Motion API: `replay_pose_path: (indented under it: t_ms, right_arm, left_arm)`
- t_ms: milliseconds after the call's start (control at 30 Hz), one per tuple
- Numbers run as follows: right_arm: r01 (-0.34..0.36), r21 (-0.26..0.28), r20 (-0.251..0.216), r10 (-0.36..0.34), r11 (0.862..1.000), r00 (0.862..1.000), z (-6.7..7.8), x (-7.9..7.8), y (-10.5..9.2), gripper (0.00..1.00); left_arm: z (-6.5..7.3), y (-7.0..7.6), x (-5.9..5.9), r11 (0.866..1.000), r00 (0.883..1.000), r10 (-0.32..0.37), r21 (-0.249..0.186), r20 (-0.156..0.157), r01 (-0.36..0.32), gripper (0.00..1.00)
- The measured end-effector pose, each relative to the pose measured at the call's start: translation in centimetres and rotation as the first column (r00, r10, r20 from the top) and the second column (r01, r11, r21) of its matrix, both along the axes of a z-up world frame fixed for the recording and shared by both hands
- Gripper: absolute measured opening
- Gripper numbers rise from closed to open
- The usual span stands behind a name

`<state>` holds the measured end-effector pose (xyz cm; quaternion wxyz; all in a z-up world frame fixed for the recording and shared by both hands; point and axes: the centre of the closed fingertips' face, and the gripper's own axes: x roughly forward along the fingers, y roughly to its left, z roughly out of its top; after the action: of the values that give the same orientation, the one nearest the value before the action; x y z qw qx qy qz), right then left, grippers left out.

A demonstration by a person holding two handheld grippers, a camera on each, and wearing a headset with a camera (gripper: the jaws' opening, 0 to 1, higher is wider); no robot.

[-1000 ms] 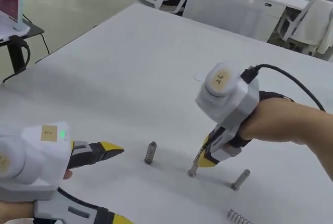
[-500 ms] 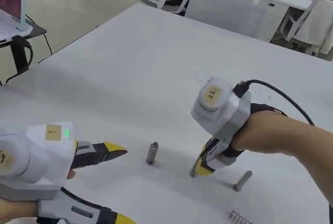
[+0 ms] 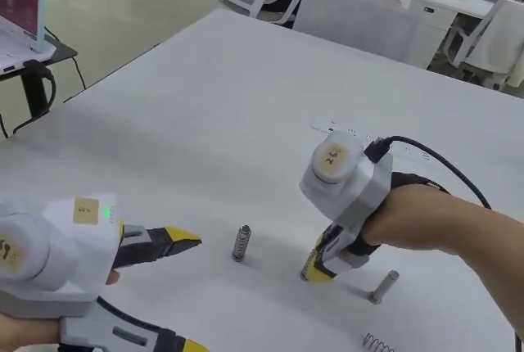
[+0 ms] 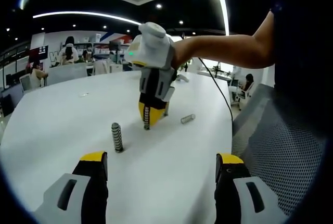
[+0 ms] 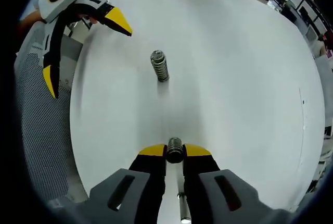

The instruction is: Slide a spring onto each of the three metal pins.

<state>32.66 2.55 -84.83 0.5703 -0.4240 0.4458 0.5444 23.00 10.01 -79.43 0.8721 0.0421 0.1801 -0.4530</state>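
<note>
The fingers (image 5: 152, 164) of my right gripper (image 5: 175, 156) are pinched on the held spring (image 5: 175, 149), its coiled end showing right between the yellow tips, and a short piece of metal rod (image 5: 183, 209) lies in the gap between the jaws just behind it. My left gripper (image 4: 161, 159) has its jaws spread wide with nothing in them, low at the near left of the white table (image 3: 205, 106). Each gripper body carries a small tan sticker with a handwritten mark; I cannot read either with any confidence. From the head view, the sleeved pin (image 3: 240, 243), already wearing its spring, stands upright between the two grippers, apart from both. The right gripper's tips are down at the table just to the right of it. Further right the bare pin (image 3: 383, 286) leans, uncovered, and the loose spring (image 3: 378, 341) lies flat on the table nearer to me than that pin.
</note>
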Motion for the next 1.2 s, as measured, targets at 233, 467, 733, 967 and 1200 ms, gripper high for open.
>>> replay_pose_path:
  t_ms: [233,467,733,967,1200]
  right_arm:
    - [-0.005,0.000,0.009,0.005,1.000,1.000,0.1,0.0,-0.2,0.16]
    - [0.011,0.017,0.020,-0.012,1.000,1.000,0.8,0.1,-0.7,0.17]
    - [0.043,0.050,0.030,-0.045,0.998,0.999,1.6,-0.2,-1.6,0.18]
    - [0.071,0.090,0.034,-0.074,0.993,0.997,2.4,-0.7,-2.2,0.18]
    - [0.089,0.122,0.043,-0.095,0.989,0.995,3.3,-1.7,-3.1,0.17]
  left_arm:
    - [0.0,-0.1,0.0,1.000,1.000,-0.002,-0.002,0.000,0.002,0.81]
    - [-0.1,-0.2,-0.1,1.000,1.000,-0.008,0.000,-0.002,0.008,0.81]
    - [0.0,-0.4,-0.1,1.000,1.000,-0.007,-0.003,0.001,0.007,0.81]
    - [0.0,-0.4,-0.1,1.000,1.000,-0.004,-0.005,0.000,0.004,0.81]
    - [-0.3,-0.3,-0.1,1.000,1.000,-0.009,0.000,-0.004,0.009,0.81]
